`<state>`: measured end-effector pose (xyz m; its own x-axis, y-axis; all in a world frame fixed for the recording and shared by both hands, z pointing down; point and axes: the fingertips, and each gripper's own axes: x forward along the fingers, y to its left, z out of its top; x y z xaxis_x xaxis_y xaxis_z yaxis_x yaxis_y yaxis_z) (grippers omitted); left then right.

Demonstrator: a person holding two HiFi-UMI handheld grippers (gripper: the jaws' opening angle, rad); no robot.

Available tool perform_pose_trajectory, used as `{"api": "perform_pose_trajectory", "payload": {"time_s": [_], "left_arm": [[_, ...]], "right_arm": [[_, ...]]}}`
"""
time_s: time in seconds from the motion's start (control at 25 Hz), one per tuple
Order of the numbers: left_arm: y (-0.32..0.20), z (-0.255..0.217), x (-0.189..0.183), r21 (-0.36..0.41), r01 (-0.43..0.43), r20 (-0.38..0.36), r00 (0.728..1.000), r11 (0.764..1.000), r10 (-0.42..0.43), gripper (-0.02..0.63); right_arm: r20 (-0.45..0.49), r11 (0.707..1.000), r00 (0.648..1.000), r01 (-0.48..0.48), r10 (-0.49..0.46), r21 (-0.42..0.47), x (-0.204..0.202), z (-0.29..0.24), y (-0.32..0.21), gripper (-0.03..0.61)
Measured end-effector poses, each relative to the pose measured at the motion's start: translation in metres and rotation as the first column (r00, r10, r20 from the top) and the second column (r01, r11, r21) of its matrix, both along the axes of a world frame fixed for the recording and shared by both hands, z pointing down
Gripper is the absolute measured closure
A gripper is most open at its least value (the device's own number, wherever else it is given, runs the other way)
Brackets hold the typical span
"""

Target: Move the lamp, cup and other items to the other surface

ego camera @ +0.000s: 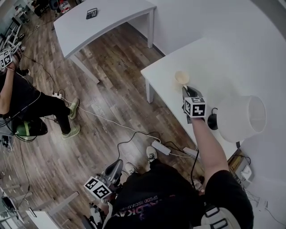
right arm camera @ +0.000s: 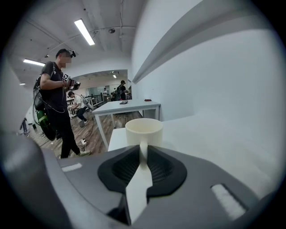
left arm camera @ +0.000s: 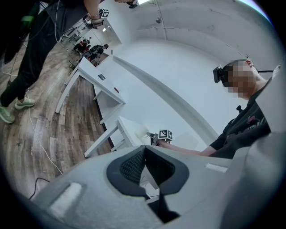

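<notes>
right gripper (right arm camera: pixel 142 156) fingers clamp the handle of the cream ceramic cup (right arm camera: pixel 144 131) near the white desk (ego camera: pixel 210 58) corner. left gripper (left arm camera: pixel 144 151) fingers closed, empty.

A white rectangular table (ego camera: pixel 165 74) bears a lamp with a white drum shade and black base (ego camera: pixel 241 117) (whether the cream cup (ego camera: pixel 182 77) rests on it is unclear). A second white table (ego camera: pixel 111 22) holds a dark calculator (ego camera: pixel 91 13). A white power strip (ego camera: pixel 160 147) lies on the wood-plank floor (ego camera: pixel 103 89).
</notes>
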<state>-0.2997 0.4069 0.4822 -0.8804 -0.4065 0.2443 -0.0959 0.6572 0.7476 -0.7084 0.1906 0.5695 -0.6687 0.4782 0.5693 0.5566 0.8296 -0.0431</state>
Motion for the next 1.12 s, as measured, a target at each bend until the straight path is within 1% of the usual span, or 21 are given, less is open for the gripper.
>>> {"api": "perform_pose_trajectory", "payload": {"time_s": [0.16, 0.28, 0.4, 0.8, 0.96, 1.12], "left_arm": [[0.002, -0.002, -0.004, 0.003, -0.038, 0.008, 0.999, 0.999, 0.038, 0.615], [0.002, -0.004, -0.004, -0.002, -0.068, 0.014, 0.998, 0.998, 0.068, 0.615], [0.006, -0.007, -0.002, -0.004, -0.09, 0.021, 0.996, 0.996, 0.09, 0.615], [0.03, -0.016, 0.029, 0.012, -0.147, 0.06, 0.987, 0.989, 0.146, 0.615], [0.038, -0.021, 0.042, 0.013, -0.174, 0.081, 0.982, 0.985, 0.172, 0.615], [0.048, -0.026, 0.055, 0.03, -0.191, 0.107, 0.977, 0.981, 0.187, 0.615]], "right_arm": [[0.02, 1.0, 1.0, 0.005, -0.004, -0.022, 0.014, -0.013, 0.003, 0.523], [0.04, 1.0, 0.999, 0.023, -0.022, -0.021, 0.027, -0.021, 0.005, 0.523], [0.046, 0.999, 0.999, 0.016, -0.014, -0.035, 0.039, -0.03, 0.006, 0.523], [0.089, 0.998, 0.995, -0.029, 0.034, -0.057, 0.095, -0.064, 0.013, 0.523], [0.116, 0.998, 0.993, -0.028, 0.034, -0.048, 0.12, -0.078, 0.016, 0.523], [0.147, 0.999, 0.989, -0.023, 0.028, -0.031, 0.149, -0.093, 0.022, 0.523]]}}
